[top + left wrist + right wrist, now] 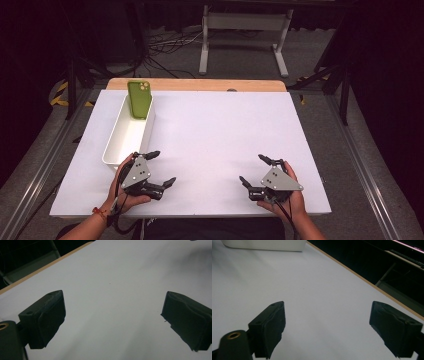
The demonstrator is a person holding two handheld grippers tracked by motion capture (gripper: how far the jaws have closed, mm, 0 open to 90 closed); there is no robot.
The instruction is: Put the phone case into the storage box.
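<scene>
Plain white bench (pixel 215 135) with a pale wooden far edge. White bin (pixel 126 134), glossy and unpatterned. Lime-green phone case (pixel 139 99). Matte black jaws, grey plates on both grippers. Dark grey floor (pixel 235 62).

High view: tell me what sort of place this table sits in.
Probably a lab or recording studio, not a home. A flat white table top stands among black curtains, loose cables trail over the grey floor, and a person holds the left gripper and right gripper, both open.
</scene>
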